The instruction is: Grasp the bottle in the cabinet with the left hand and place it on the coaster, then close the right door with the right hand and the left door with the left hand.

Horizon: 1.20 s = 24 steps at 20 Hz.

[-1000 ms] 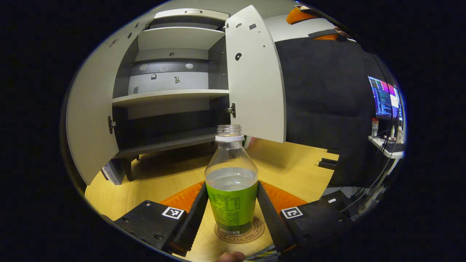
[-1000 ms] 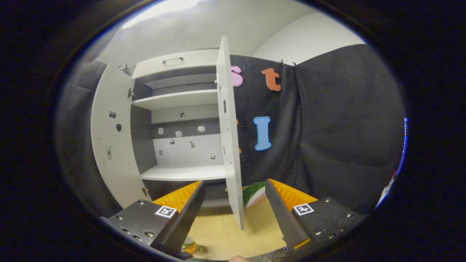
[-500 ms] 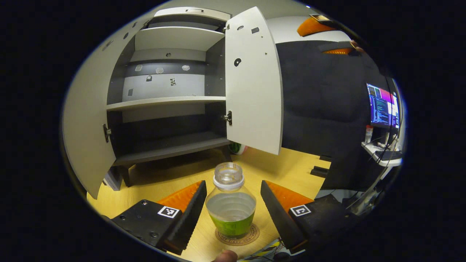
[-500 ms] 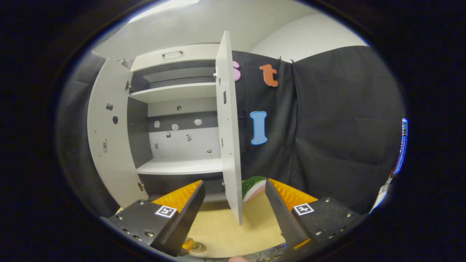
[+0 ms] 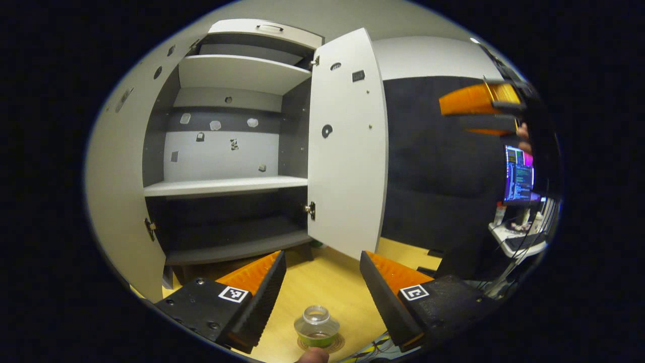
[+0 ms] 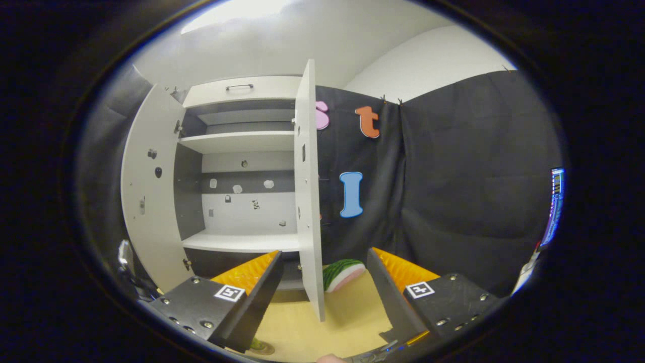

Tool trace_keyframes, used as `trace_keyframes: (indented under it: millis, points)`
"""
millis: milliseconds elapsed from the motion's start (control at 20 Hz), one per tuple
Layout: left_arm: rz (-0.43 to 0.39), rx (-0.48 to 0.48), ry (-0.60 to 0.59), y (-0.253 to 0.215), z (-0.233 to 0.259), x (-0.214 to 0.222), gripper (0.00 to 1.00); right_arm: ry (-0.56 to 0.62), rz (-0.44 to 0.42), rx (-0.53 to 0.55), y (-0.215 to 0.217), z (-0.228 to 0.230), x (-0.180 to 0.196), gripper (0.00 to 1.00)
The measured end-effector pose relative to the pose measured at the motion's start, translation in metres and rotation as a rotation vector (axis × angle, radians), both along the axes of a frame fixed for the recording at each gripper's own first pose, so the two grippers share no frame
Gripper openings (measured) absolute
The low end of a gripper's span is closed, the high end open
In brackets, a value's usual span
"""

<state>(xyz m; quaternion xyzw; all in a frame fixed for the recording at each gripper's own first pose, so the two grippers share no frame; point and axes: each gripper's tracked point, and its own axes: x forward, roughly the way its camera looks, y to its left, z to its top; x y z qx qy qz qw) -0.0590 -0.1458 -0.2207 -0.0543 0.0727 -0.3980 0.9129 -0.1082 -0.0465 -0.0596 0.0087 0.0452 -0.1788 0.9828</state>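
The capless bottle point(image 5: 316, 328) with a green label stands upright on the round coaster point(image 5: 336, 344) on the wooden table, low in the left gripper view. My left gripper point(image 5: 322, 275) hangs open above and apart from it. The cabinet point(image 5: 227, 186) stands with both doors swung out: the left door point(image 5: 118, 201) and the right door point(image 5: 347, 146). In the right gripper view my right gripper point(image 6: 322, 282) is open, with the right door's edge point(image 6: 307, 201) straight ahead between its fingers. The right gripper point(image 5: 478, 108) also shows far right in the left gripper view.
A watermelon-slice toy point(image 6: 342, 275) lies on the table behind the right door. A lit monitor point(image 5: 519, 174) and a cluttered shelf point(image 5: 514, 239) sit at the far right. The cabinet shelves point(image 6: 242, 242) hold nothing.
My left gripper opened off the bottle and rose away, leaving it standing on the coaster. The right gripper shifted slightly, keeping the right door's edge ahead.
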Motion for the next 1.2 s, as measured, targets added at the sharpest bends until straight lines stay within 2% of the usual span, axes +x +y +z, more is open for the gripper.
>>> trace_keyframes:
  millis: [250,400,450,550,750,1000,1200]
  points:
    - [0.065,-0.041,-0.009,-0.005,0.07,0.022,0.93,-0.015,-0.019,-0.006,-0.054,0.012,0.002,1.0]
    - [0.122,-0.048,-0.027,-0.001,0.105,0.038,0.93,0.011,-0.045,-0.046,-0.107,0.018,0.006,1.0]
    - [0.141,-0.044,-0.033,0.001,0.116,0.041,0.93,0.014,-0.058,-0.055,-0.127,0.022,0.007,0.96]
    - [0.177,-0.037,-0.055,0.008,0.134,0.045,0.93,0.024,-0.069,-0.048,-0.161,0.025,0.013,1.0]
    - [0.255,-0.007,-0.077,0.029,0.152,0.044,0.93,0.05,-0.108,-0.064,-0.224,0.03,0.029,1.0]
    - [0.355,0.047,-0.026,0.065,0.137,0.036,0.93,0.063,-0.059,-0.015,-0.251,0.033,0.082,1.0]
    - [0.442,0.074,-0.023,0.099,0.132,0.029,0.93,0.096,-0.015,-0.015,-0.244,0.027,0.136,1.0]
